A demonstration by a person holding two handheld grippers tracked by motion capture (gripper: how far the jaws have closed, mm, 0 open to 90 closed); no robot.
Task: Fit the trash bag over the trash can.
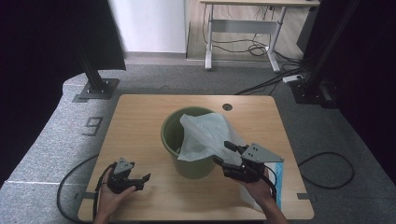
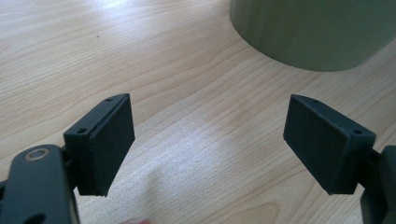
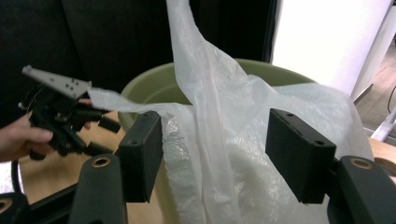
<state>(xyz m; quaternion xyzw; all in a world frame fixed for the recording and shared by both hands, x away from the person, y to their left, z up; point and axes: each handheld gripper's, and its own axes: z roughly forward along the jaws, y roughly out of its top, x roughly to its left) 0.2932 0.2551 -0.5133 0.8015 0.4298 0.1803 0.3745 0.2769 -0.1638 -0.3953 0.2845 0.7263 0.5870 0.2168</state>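
Bin lining is partly done. Clear plastic bag (image 1: 205, 135) lies bunched over the near-right rim of the green bin (image 1: 172, 135), which stands mid-table (image 1: 140, 116); most of the film hangs outside, and the far and left rim remain bare. Right tool (image 1: 224, 153) has its jaws parted, with bag film between the pads (image 3: 142, 154) but not pinched. Left tool (image 1: 144, 183) rests near the table's front-left, jaws wide apart and holding nothing. Remaining, by judgement: opening the bag mouth, seating it inside, folding it round the rim. Bag mouth cannot be located among the folds; the bin's interior is mostly hidden.
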